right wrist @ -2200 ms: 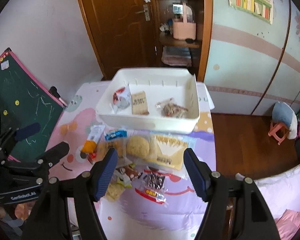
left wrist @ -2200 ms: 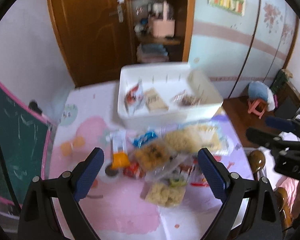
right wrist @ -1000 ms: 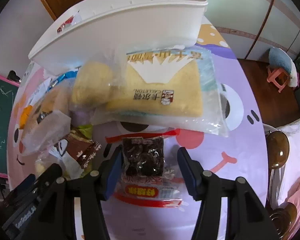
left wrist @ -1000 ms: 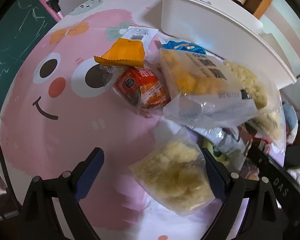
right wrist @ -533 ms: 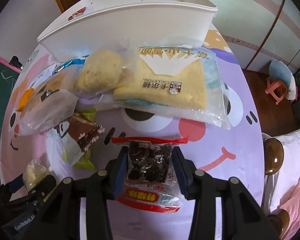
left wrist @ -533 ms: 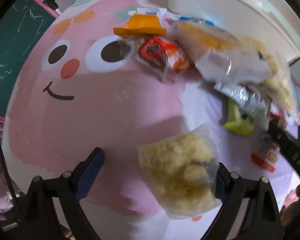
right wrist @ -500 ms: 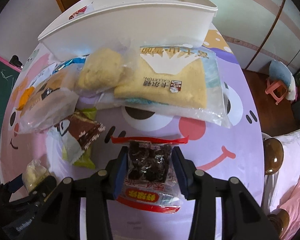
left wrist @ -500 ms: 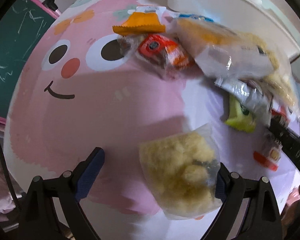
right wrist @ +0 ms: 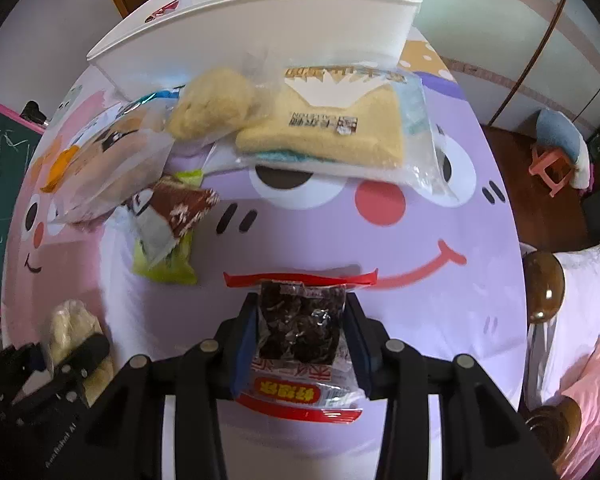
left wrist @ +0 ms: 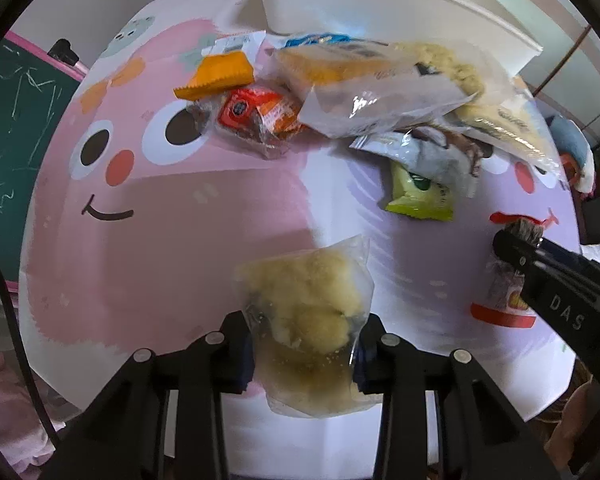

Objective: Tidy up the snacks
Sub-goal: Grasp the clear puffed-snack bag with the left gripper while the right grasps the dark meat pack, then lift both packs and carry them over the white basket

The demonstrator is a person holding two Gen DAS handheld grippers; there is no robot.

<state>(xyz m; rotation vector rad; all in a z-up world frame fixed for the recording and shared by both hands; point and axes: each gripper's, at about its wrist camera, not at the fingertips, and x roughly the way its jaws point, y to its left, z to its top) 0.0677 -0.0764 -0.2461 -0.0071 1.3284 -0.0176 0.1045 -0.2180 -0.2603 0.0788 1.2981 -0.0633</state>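
Two grippers, each clamped on one snack. Left gripper (left wrist: 304, 354) closed with both fingers (left wrist: 240, 354) pressed against a clear bag of pale yellow puffs (left wrist: 310, 320), near the front edge of the surface (left wrist: 160, 240), on its pink half. Right gripper (right wrist: 300, 344) closed on a clear red-trimmed packet of dark dried fruit (right wrist: 300, 328), near the front edge of the purple half. One white bin (right wrist: 260, 28) at the far edge. Seven loose packets heaped just before the bin: an orange one (left wrist: 220, 76), a red one (left wrist: 256, 114), a blue one (left wrist: 312, 40), a green one (left wrist: 420, 196), a brown-and-white one (right wrist: 172, 208), plus two big clear bags of yellow cake (right wrist: 328, 132).
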